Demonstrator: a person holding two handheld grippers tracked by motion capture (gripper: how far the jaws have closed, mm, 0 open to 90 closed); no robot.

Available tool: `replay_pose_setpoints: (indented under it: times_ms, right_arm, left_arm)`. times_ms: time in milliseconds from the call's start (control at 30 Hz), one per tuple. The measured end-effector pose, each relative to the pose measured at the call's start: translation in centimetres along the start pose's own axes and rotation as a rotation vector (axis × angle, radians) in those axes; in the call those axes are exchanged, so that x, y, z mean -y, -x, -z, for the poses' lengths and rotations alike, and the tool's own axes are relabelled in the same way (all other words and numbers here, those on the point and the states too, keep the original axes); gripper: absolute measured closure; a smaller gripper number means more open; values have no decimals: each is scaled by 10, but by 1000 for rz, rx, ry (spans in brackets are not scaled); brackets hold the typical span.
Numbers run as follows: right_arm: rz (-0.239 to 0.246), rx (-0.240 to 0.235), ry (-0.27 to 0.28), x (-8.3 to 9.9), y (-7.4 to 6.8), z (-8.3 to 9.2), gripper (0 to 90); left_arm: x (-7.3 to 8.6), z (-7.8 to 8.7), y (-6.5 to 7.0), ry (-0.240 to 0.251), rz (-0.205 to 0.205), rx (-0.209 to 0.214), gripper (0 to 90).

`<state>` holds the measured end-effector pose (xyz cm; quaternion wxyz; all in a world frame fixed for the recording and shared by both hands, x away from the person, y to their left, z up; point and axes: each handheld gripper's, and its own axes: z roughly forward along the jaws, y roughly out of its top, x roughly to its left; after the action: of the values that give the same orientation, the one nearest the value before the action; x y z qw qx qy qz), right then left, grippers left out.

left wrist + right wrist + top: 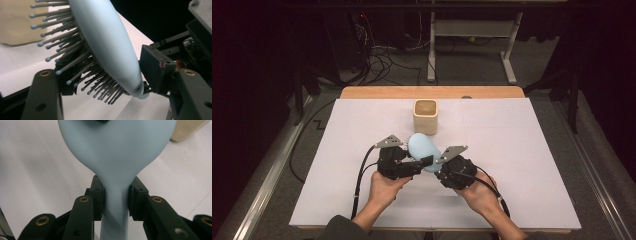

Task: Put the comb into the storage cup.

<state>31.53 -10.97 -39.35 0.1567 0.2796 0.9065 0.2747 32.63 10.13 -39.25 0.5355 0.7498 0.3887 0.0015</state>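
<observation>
ok, we have the pale blue hairbrush (pixel 422 147) off the tabletop (pixel 522 165), just before the beige cup (pixel 426 116). right hand-held gripper (pixel 115 197) clamps its handle; left hand-held gripper (pixel 424 162) pinches the brush head, bristles one side.

Pale blue hairbrush (pixel 107 42) runs from 12 o'clock down toward 5 o'clock, smooth back facing 3 o'clock. Grey ball-tipped bristles (pixel 62 45) fan toward 9 and 7 o'clock. Left gripper (pixel 105 82): one pad against the bristle side at 7 o'clock, the other pressing the back at 4 o'clock. Cream container (pixel 15 22) at 10 o'clock. White table surface (pixel 17 65) beneath.
</observation>
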Motion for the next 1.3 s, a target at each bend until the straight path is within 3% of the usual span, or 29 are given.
replay_pose_setpoints:
  times_ms: [567,1100,1300]
  right_arm:
    - [-7,-24,27,-7,2,-2,704]
    - [-33,-54,80,-10,4,-3,695]
    - [-51,-61,96,-9,6,-2,635]
  left_arm:
    - [-16,12,8,-6,-23,20,498]
    - [-25,18,14,-12,-53,18,537]
    - [-28,20,16,-6,-60,15,542]
